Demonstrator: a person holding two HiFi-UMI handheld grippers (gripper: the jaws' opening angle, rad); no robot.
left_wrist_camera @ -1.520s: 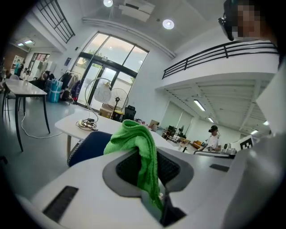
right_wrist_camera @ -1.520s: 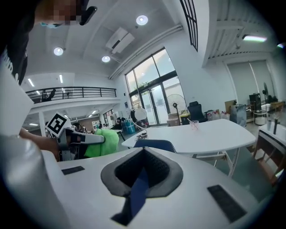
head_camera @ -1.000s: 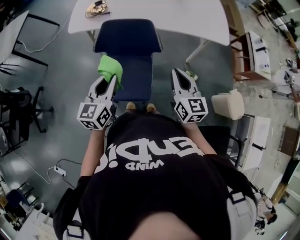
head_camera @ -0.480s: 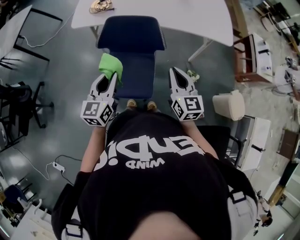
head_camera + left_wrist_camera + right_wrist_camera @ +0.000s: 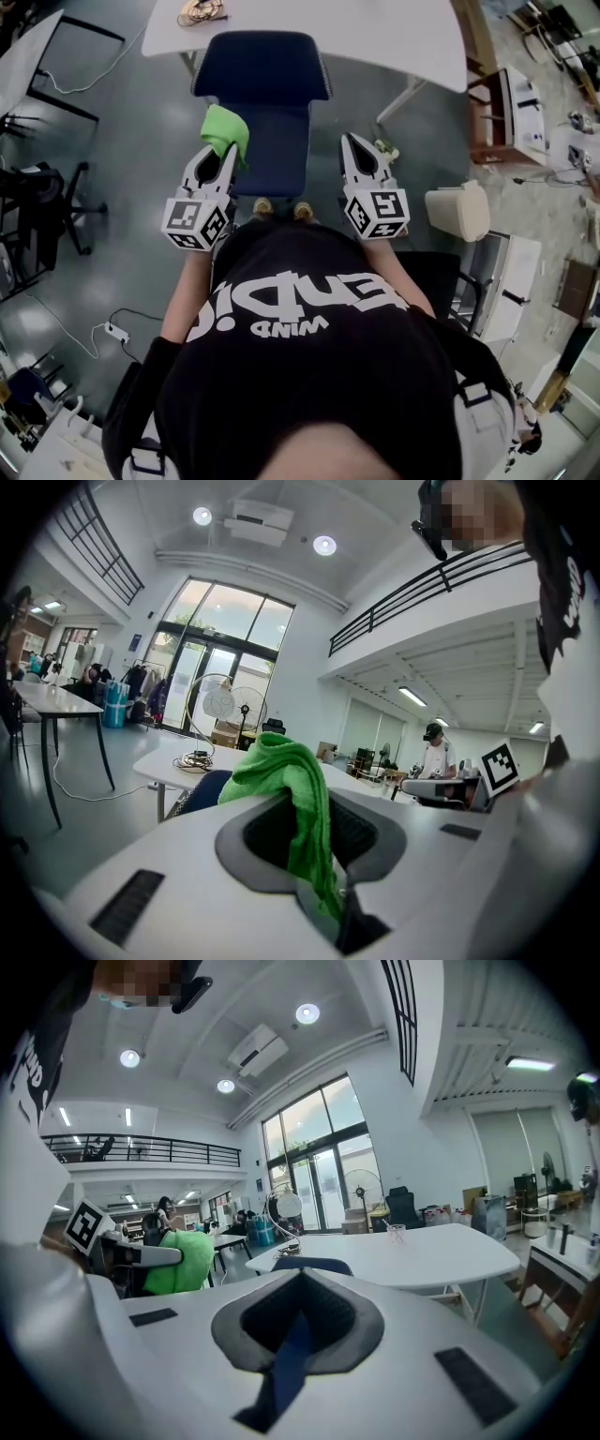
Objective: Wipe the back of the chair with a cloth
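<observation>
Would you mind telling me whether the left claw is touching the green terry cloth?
Touching. The left gripper view shows the green terry cloth pinched between the left claw's closed jaws, its bulk bunched above them.

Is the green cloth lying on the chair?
No, the green cloth hangs clamped in the left tongs, off the blue chair.

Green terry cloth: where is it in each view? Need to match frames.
Head view: green terry cloth upper left of centre, at the left gripper tip, by the blue upholstered chair.
Left gripper view: centre, clamped between the jaws.
Right gripper view: left of centre.
Shared landmark: white table.
</observation>
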